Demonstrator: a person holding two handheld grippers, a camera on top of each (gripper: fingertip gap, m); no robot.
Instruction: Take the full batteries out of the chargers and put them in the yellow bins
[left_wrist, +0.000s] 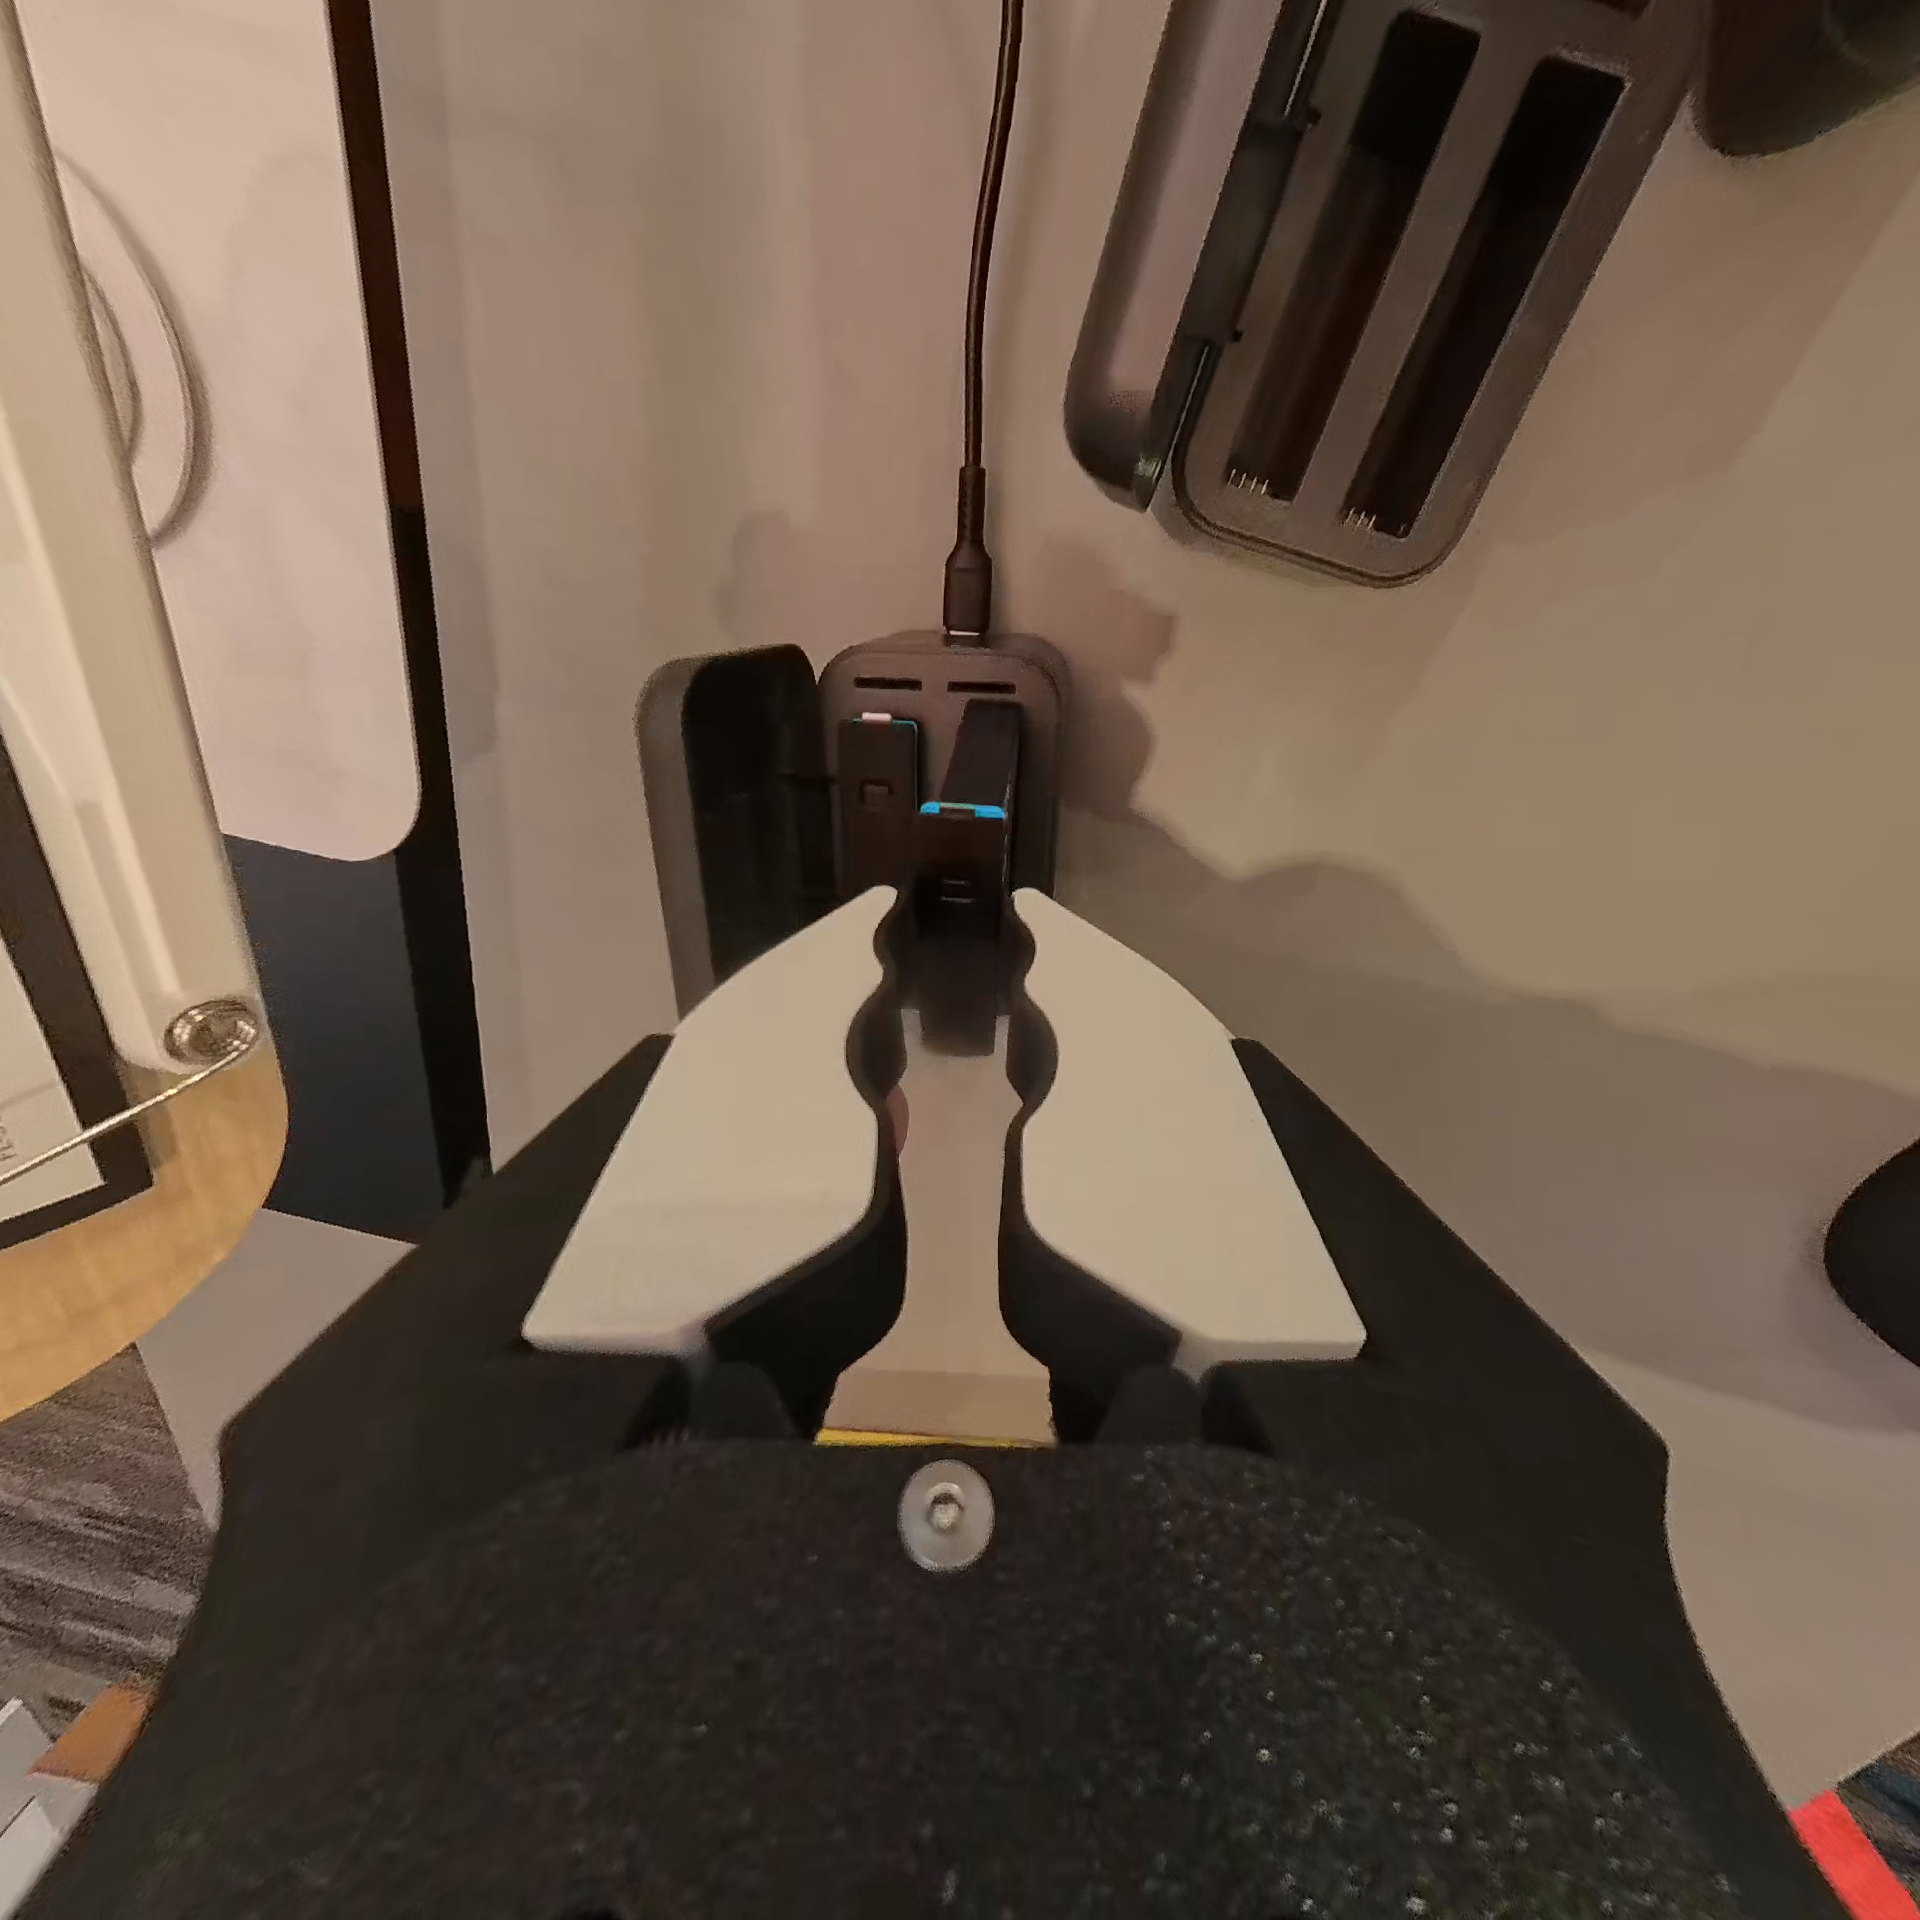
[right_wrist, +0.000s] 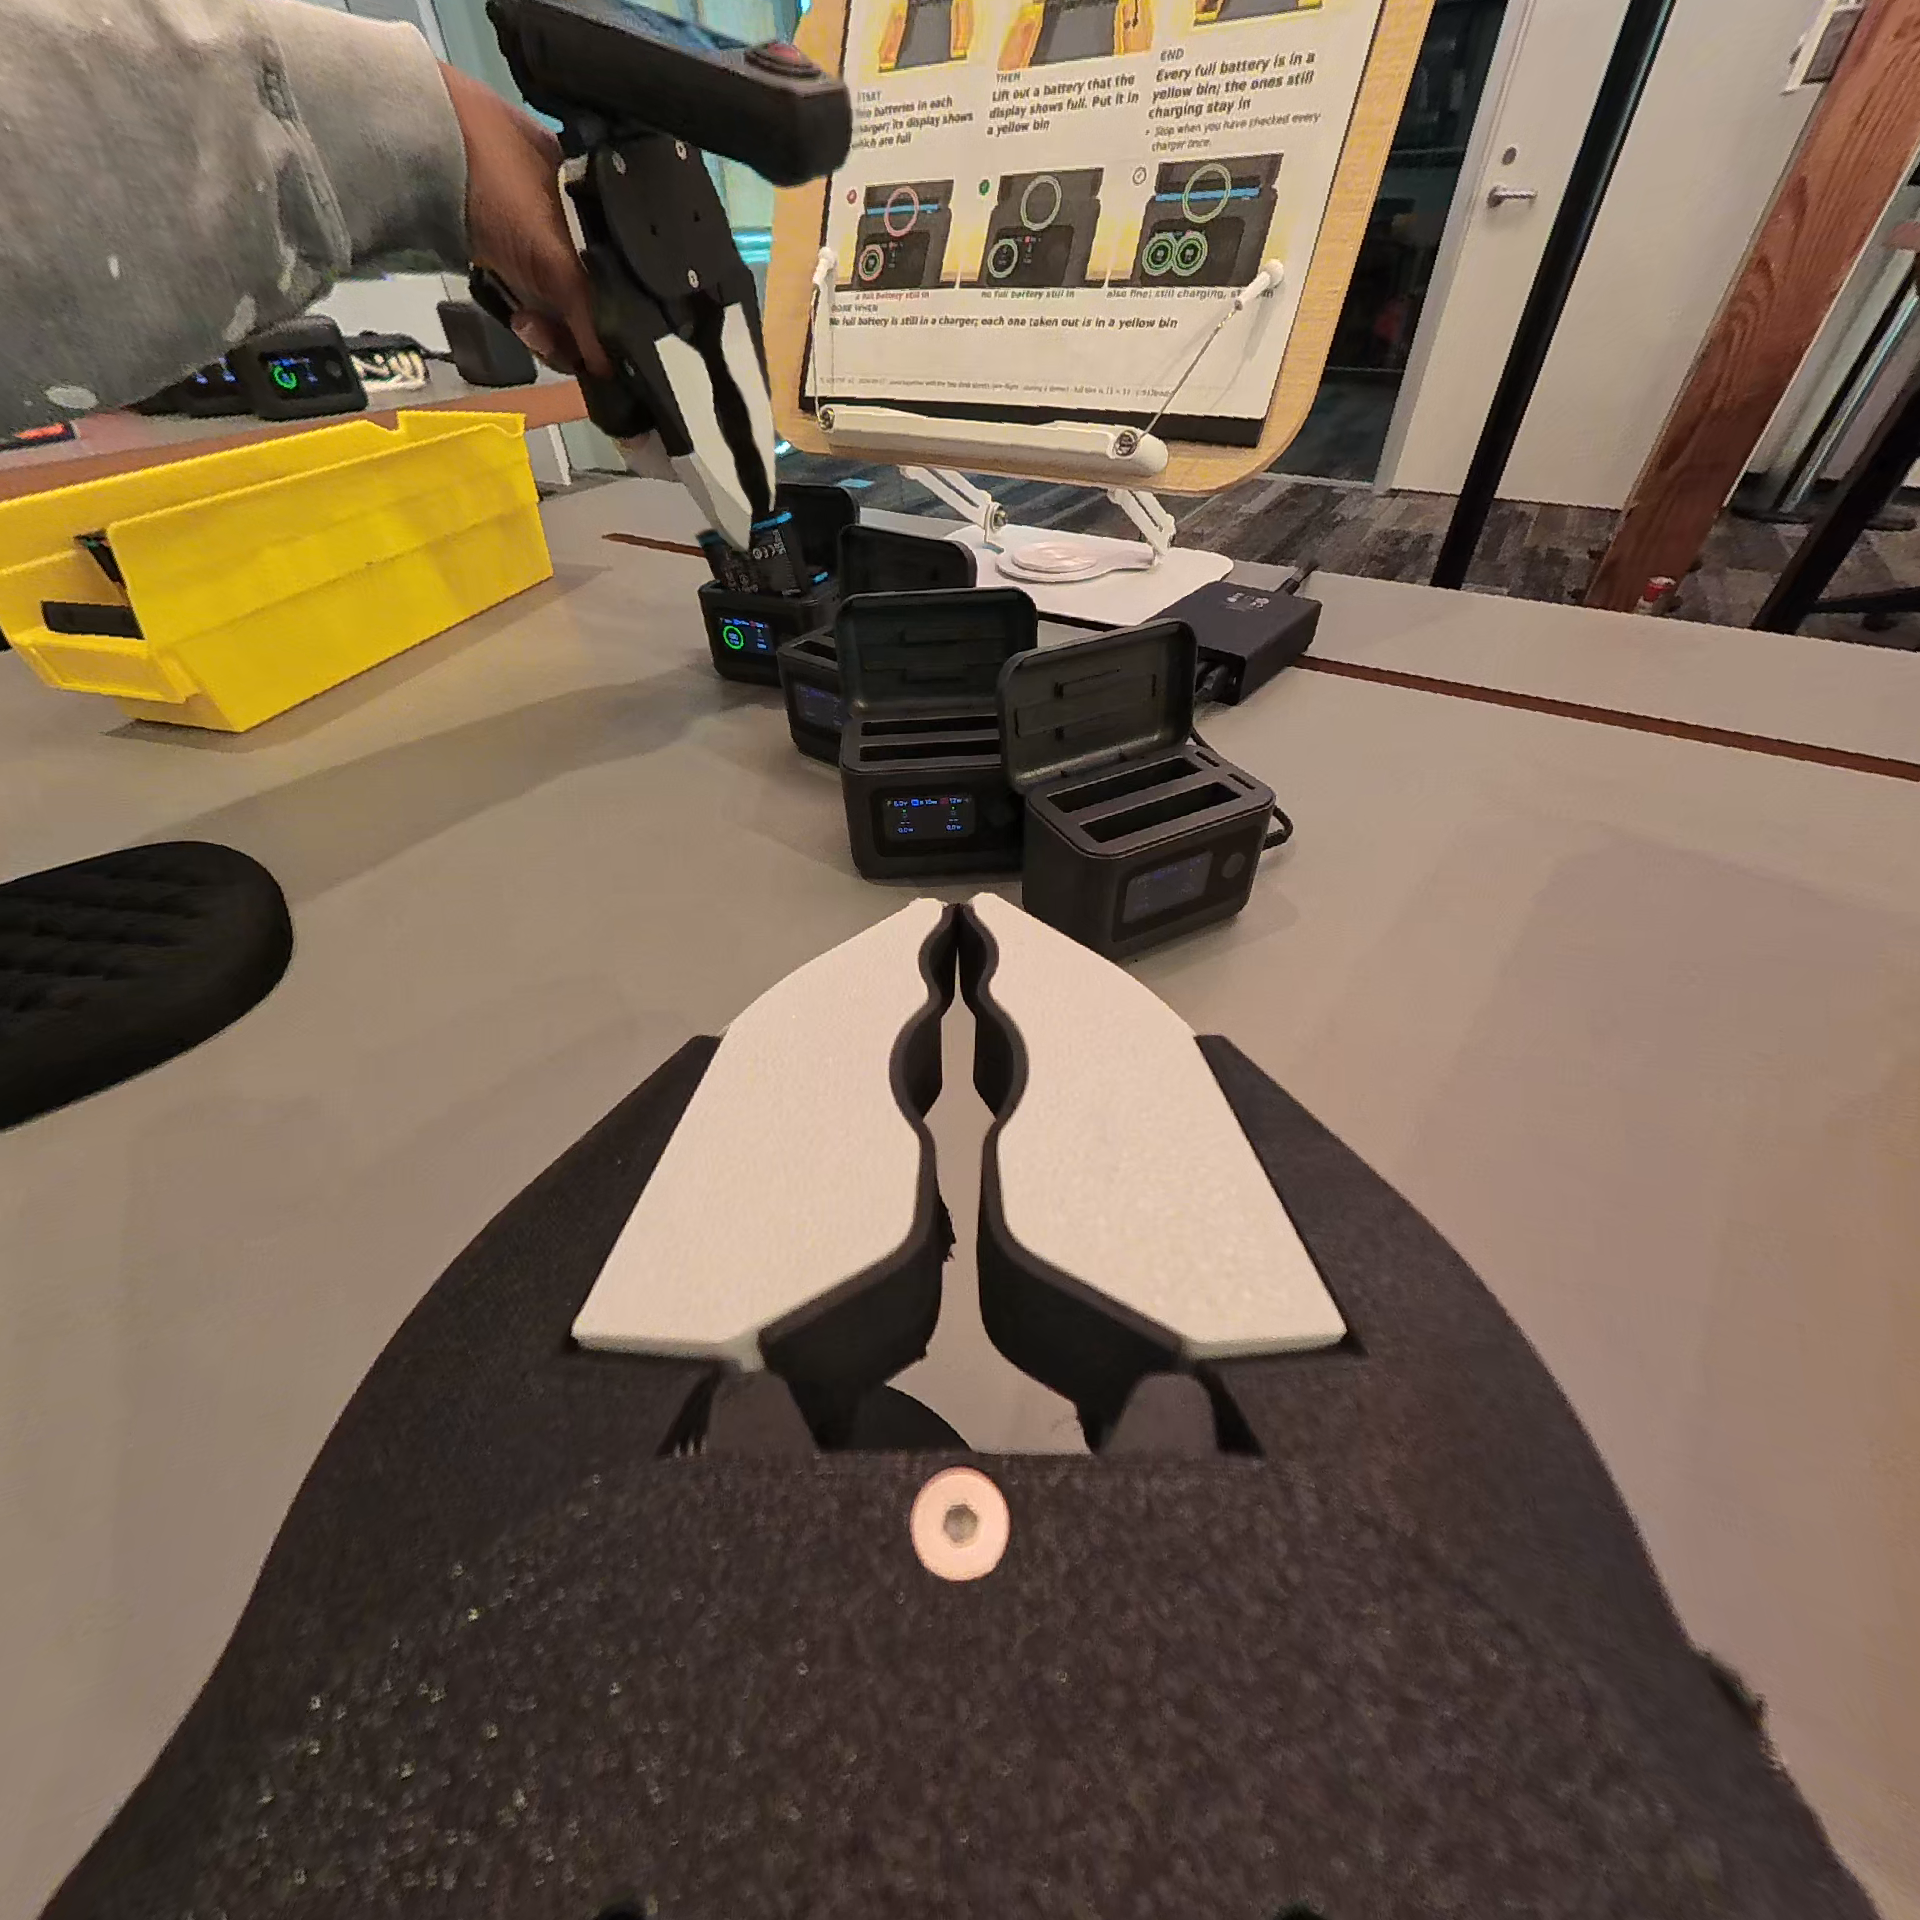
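Left gripper (left_wrist: 954, 914): I have its white fingers clamped on a black battery (left_wrist: 961, 914) with a blue end strip. In the right wrist view I see this gripper (right_wrist: 743, 520) at 11 o'clock, held by a hand (right_wrist: 520, 249), pointing down into the far charger.
Battery: partly raised out of the right slot of the far charger (left_wrist: 940, 769), tilted; its lower end is between my fingertips.
Second battery (left_wrist: 878, 790): seated in the left slot of the same charger, just beside the gripped one.
Far charger: lid open at 9 o'clock of the slots, black cable (left_wrist: 982, 312) plugged in at 12 o'clock; its display (right_wrist: 743, 634) is lit.
Empty charger (left_wrist: 1371, 281): at 1 o'clock in the left wrist view, both slots bare.
Right gripper (right_wrist: 956, 909): I read the jaws as closed on nothing, tips all but touching, above the grey table (right_wrist: 1558, 1039).
Nearest chargers (right_wrist: 1049, 800): at 12 o'clock of the right gripper, lids open, slots empty.
Yellow bin (right_wrist: 281, 582): at 10 o'clock on the table, well apart from the chargers.
Instruction board (right_wrist: 1049, 208): upright on a stand at 12 o'clock, behind the chargers.
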